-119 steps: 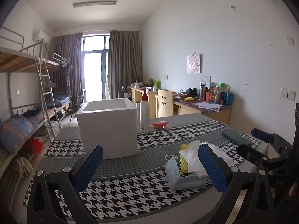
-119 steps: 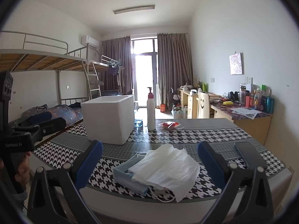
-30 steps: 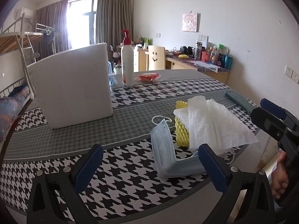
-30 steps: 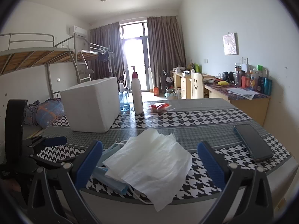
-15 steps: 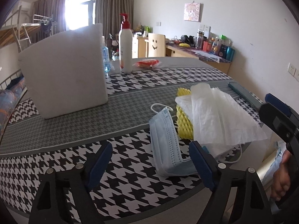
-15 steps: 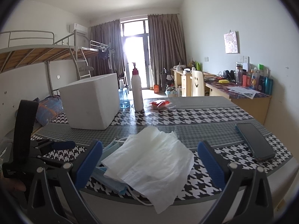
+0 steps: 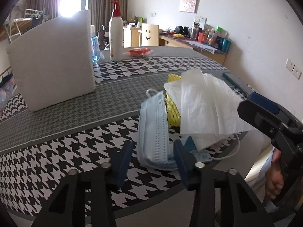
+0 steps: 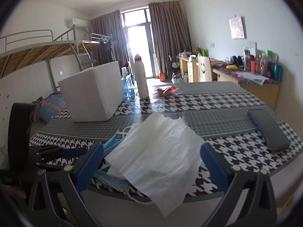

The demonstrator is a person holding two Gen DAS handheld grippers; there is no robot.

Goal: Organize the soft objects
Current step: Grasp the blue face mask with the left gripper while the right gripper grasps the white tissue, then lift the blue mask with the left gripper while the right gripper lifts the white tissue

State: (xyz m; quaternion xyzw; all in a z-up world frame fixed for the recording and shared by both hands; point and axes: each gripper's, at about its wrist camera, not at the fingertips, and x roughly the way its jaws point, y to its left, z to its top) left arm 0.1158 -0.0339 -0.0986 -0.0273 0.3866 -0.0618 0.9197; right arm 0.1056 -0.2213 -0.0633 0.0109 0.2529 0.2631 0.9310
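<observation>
Nothing is sitting sorted yet — the left gripper (image 7: 151,157), half-open, is straddling the blue face mask (image 7: 154,130) without gripping, while the right gripper (image 8: 151,162) is hovering wide open and empty over the white tissue sheets (image 8: 157,155) just ahead.

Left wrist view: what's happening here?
A person holds a gripper in each hand over a houndstooth-covered table. The left gripper has its fingers on either side of a blue face mask, not visibly clamped on it. The right gripper is wide open around a white tissue sheet that lies over the pile, which includes a yellow foam net. A white foam box stands further back. Nothing looks lifted yet.
</observation>
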